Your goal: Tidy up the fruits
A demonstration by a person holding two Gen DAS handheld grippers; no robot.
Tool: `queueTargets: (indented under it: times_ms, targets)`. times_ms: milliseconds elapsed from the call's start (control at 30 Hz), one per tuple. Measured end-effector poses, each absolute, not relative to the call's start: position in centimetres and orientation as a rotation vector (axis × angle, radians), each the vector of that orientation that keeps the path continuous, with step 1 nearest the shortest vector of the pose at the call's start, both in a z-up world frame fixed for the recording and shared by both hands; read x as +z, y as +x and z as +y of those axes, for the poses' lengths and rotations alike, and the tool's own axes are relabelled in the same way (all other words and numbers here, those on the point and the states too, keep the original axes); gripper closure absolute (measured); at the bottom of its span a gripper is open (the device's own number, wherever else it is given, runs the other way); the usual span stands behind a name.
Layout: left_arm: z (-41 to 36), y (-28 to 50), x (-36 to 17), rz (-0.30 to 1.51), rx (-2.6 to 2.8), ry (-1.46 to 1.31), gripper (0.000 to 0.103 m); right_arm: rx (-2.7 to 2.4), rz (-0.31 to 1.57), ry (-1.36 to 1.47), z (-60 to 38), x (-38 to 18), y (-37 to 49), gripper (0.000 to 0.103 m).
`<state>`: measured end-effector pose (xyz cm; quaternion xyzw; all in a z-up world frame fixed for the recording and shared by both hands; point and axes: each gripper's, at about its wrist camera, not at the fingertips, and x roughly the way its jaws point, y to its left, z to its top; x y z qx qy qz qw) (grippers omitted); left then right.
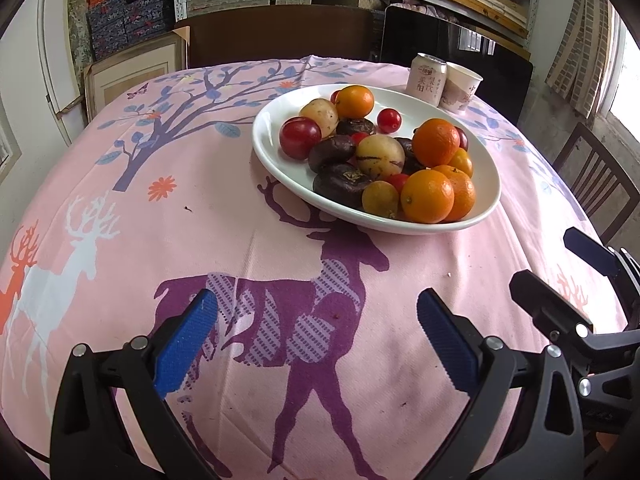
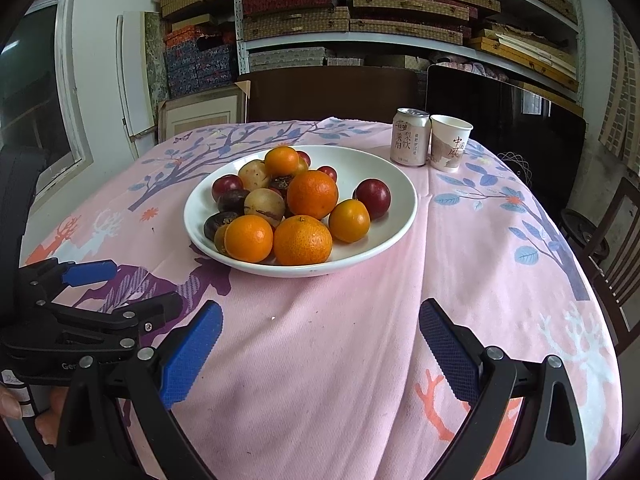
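A white plate [image 1: 276, 120] [image 2: 400, 184] on the pink deer-print tablecloth holds a heap of mixed fruit: several oranges [image 1: 427, 196] [image 2: 312, 194], red plums [image 1: 300, 138] [image 2: 372, 198], dark brown fruits [image 1: 331, 153] [image 2: 233, 200] and pale yellow round ones [image 1: 380, 157] [image 2: 264, 207]. My left gripper [image 1: 318, 334] hovers open over the cloth, short of the plate, with nothing between its blue pads. My right gripper [image 2: 320, 344] is open too, empty, in front of the plate. Each gripper appears in the other's view: the right [image 1: 568, 272], the left [image 2: 120, 288].
A drink can [image 1: 426, 79] [image 2: 410, 137] and a paper cup [image 1: 462, 86] [image 2: 449, 142] stand just behind the plate. Wooden chairs [image 1: 596, 184] [image 2: 616, 240] sit at the right table edge. Shelves of boxes fill the back wall. A hand [image 2: 24, 412] holds the left gripper.
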<state>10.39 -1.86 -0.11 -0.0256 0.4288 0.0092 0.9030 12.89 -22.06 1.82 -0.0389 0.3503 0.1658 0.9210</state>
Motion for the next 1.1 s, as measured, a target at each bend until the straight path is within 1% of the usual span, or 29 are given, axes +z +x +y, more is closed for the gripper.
queueTargets:
  times_ms: [133, 1100]
  targets:
    - [-2.17, 10.10, 0.01, 0.852, 0.036, -0.015, 0.005, 0.340, 0.723, -0.081, -22.04, 1.66, 12.84, 0.004]
    - [-2.46, 10.10, -0.74, 0.882, 0.061, 0.013, 0.005, 0.341, 0.737, -0.089, -22.18, 1.30, 13.09, 0.004]
